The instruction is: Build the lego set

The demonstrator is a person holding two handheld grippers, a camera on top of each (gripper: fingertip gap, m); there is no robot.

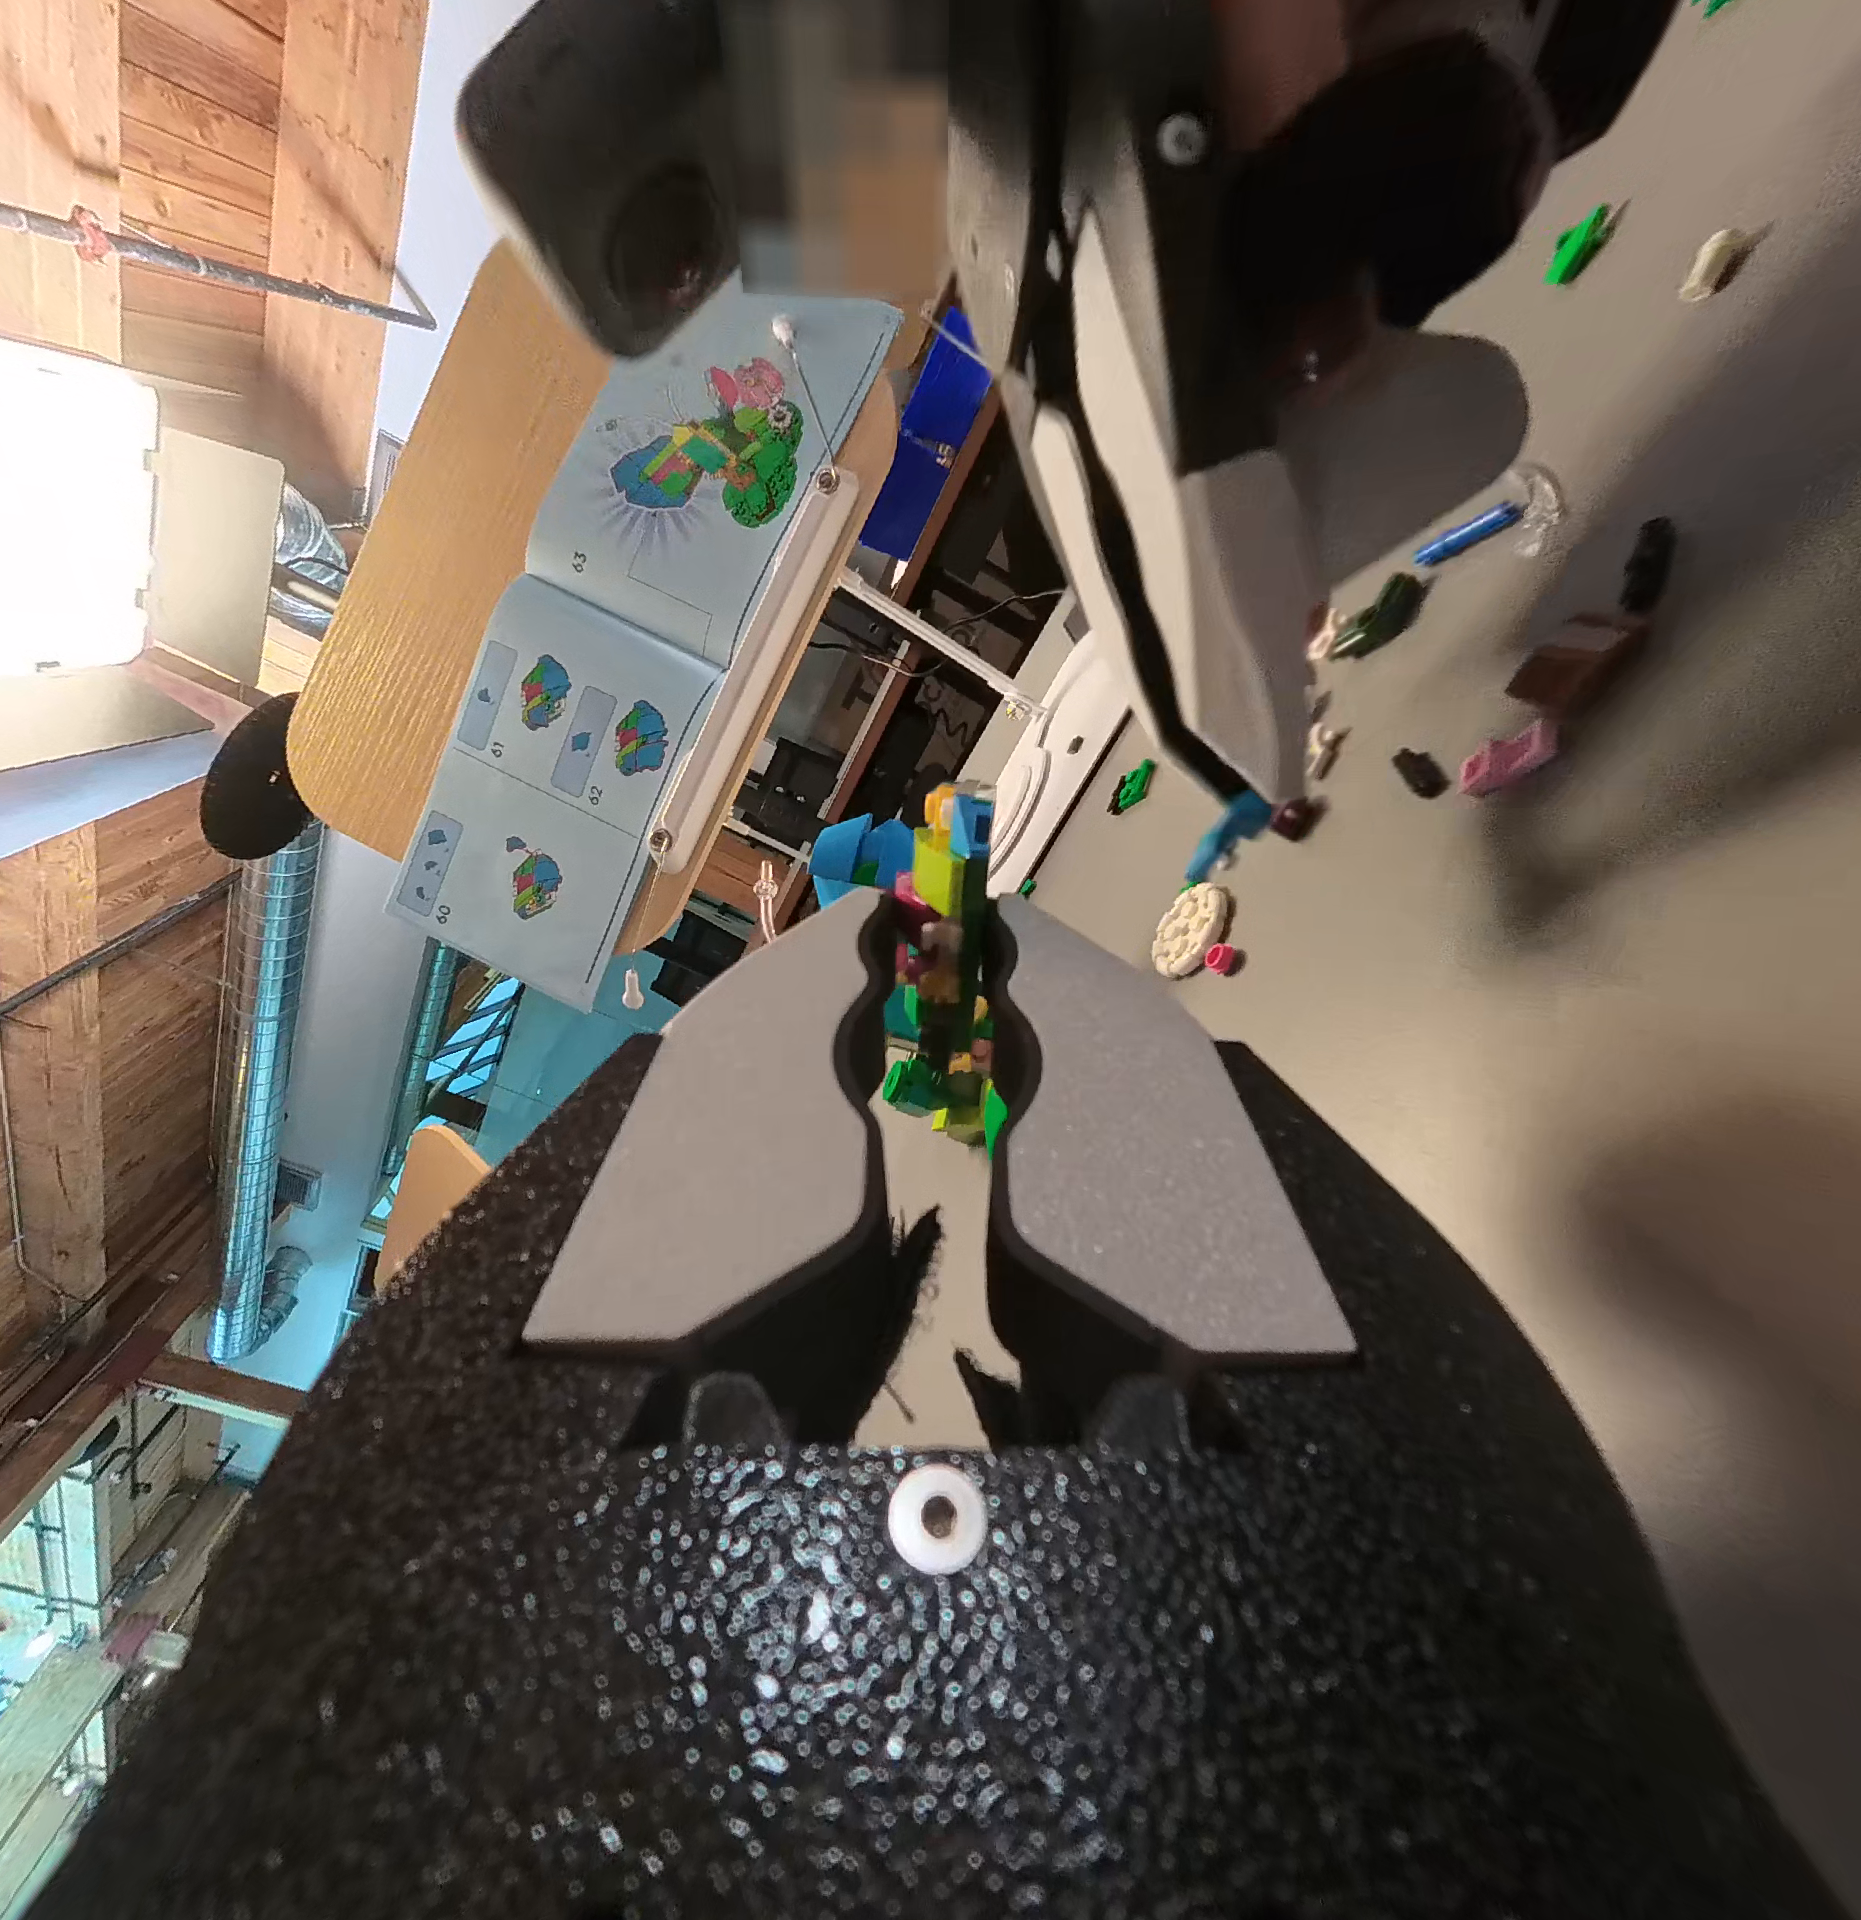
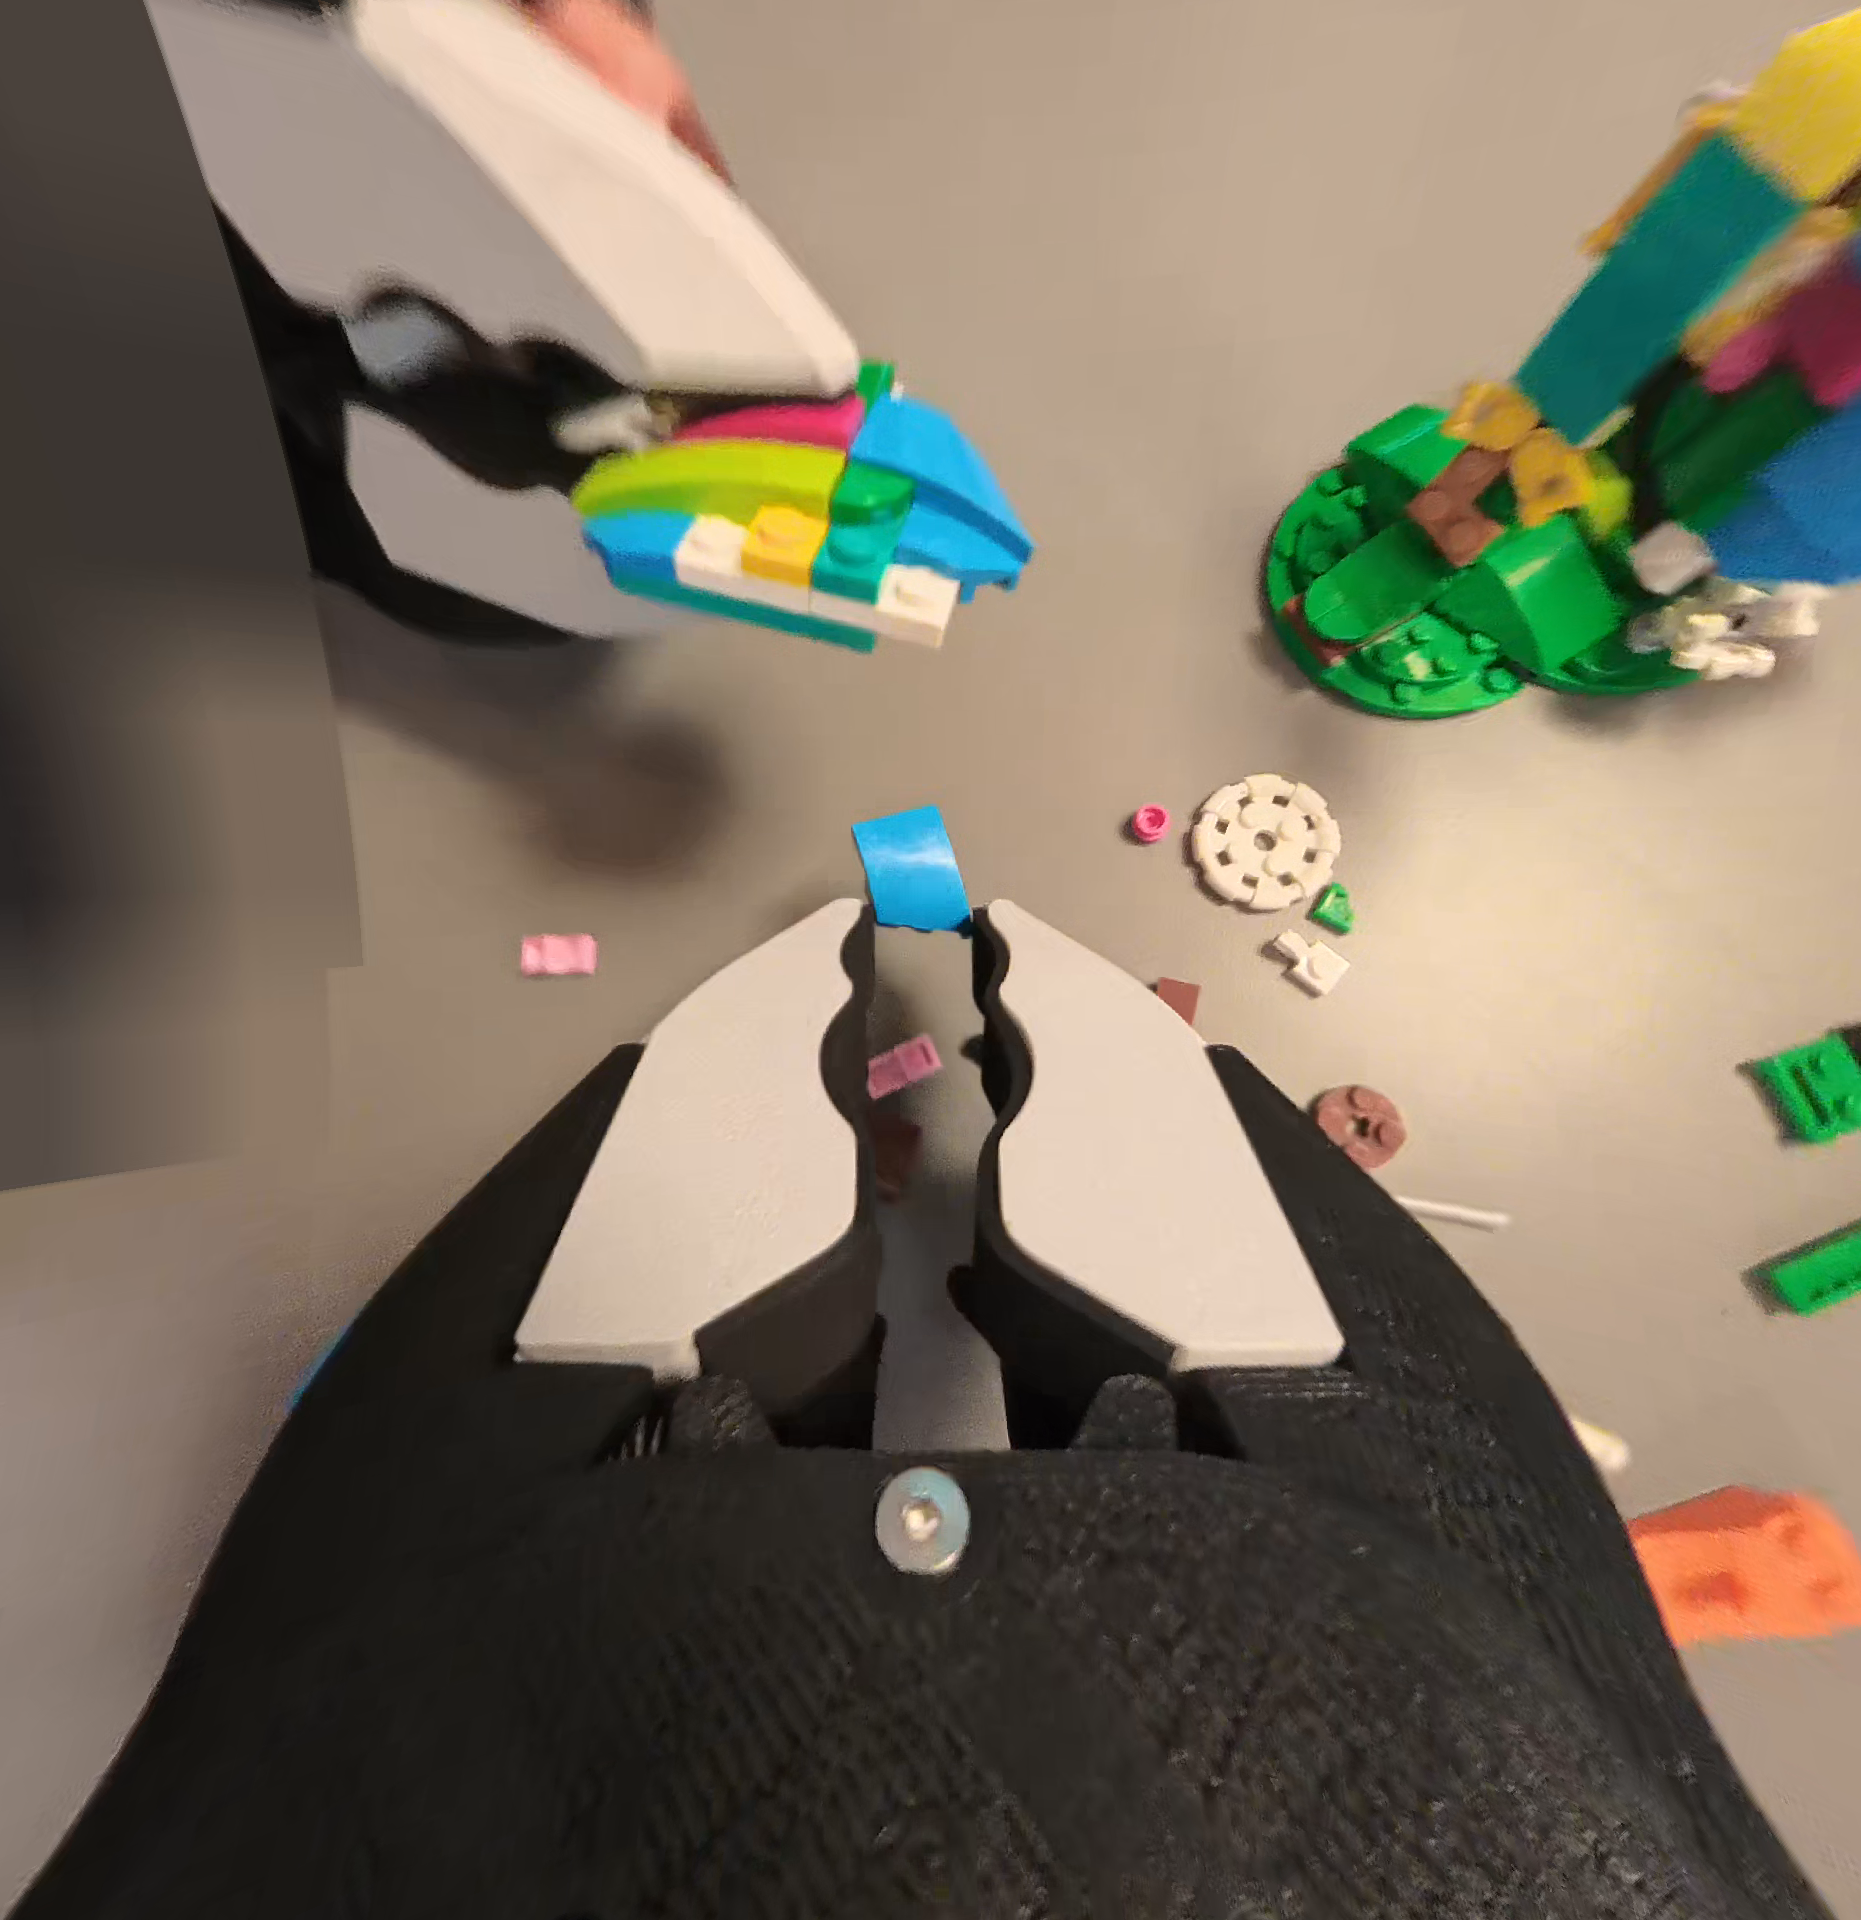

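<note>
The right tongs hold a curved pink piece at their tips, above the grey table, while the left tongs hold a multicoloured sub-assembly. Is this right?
Not quite: the curved piece in the right tongs is blue, not pink, as the right wrist view shows. The left tongs do hold the multicoloured sub-assembly above the grey table.

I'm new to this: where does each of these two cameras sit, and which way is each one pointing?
Left wrist view: rides the left gripper, rolled sideways, facing the instruction booklet; its jaws clamp the multicoloured sub-build.
Right wrist view: rides the right gripper, looking down at the grey table; its jaws pinch a blue curved piece.
Shared: each shows the other gripper, plus the white round plate.
</note>
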